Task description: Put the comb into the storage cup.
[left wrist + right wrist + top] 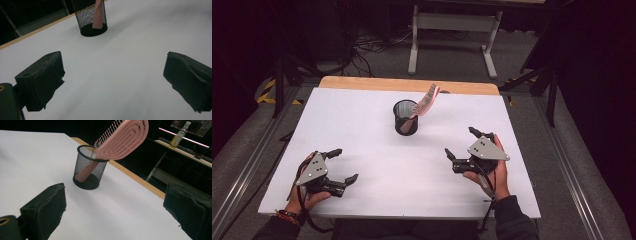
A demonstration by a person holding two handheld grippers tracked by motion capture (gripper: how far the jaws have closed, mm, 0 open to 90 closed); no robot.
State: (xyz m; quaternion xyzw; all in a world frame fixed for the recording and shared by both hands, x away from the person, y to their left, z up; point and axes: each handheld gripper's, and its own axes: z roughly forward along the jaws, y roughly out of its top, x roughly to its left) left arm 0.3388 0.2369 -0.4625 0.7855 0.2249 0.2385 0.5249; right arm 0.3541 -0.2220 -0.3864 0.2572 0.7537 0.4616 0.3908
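Observation:
A black mesh cup (405, 118) stands upright toward the back middle of the white table (362, 130). A pink hairbrush (427, 101) sits handle-down in it and leans to the right over the rim. The right gripper view shows the cup (88, 168) and the brush's head (125, 138) close ahead. My left gripper (343, 165) rests open near the front left, its jaws wide with nothing between them. My right gripper (460, 142) is open at the front right, also holding nothing. In the left gripper view the cup (92, 17) stands far ahead.
The table's wooden back edge (409, 84) runs behind the cup. A white table frame (452, 30) and cables lie on the floor beyond. A yellow bottle (179, 133) stands on a far shelf in the right gripper view.

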